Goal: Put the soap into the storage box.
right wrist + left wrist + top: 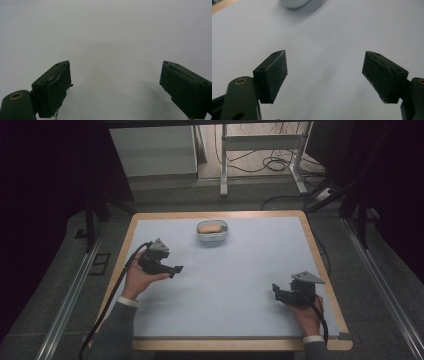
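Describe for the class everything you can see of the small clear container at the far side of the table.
The small clear container is a shallow, rounded-rectangular tub, seemingly of transparent plastic, with no lid visible. It sits upright on the pale blue table top, near the far edge, about midway across. Inside lies one pale tan, oblong piece like a bread roll. Nothing else touches it; both grippers are well away.

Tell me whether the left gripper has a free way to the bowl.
Probably yes: the left gripper has its jaws open and empty, and only bare tabletop lies between it and the bowl.
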A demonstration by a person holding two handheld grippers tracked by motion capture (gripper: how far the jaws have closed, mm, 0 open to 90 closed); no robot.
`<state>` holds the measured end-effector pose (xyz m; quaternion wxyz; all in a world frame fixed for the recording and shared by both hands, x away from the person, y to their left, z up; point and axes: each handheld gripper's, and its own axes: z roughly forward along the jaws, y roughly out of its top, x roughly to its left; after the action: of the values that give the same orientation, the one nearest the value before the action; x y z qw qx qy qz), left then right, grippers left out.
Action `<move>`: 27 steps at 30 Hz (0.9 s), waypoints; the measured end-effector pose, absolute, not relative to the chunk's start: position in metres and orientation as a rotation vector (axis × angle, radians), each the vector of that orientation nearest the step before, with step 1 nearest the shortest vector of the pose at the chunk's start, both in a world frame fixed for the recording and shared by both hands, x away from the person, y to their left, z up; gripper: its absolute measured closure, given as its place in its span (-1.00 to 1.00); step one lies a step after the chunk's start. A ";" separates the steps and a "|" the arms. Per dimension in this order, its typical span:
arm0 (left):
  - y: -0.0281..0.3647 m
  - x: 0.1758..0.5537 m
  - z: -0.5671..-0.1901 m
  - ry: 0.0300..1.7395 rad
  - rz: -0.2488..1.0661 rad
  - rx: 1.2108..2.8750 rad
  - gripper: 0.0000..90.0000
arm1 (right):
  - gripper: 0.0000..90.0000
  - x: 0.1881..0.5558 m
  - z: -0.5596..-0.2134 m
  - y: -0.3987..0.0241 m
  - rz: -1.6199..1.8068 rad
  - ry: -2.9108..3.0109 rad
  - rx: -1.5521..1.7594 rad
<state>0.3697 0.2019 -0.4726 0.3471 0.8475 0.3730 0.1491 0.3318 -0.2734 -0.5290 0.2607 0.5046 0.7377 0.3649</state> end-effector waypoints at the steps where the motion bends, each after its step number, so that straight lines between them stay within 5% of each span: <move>1: 0.204 0.366 -0.476 0.975 0.384 2.198 -0.54 | -0.77 0.332 -0.529 -0.273 0.988 1.997 1.366; 27: 0.229 0.332 -0.527 1.071 0.305 2.152 -0.55 | -0.77 0.330 -0.528 -0.274 1.004 1.985 1.345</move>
<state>0.3322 0.2292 -0.5266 0.3517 0.8313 0.4139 0.1179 0.3296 -0.2735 -0.5284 0.2677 0.4984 0.7358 0.3721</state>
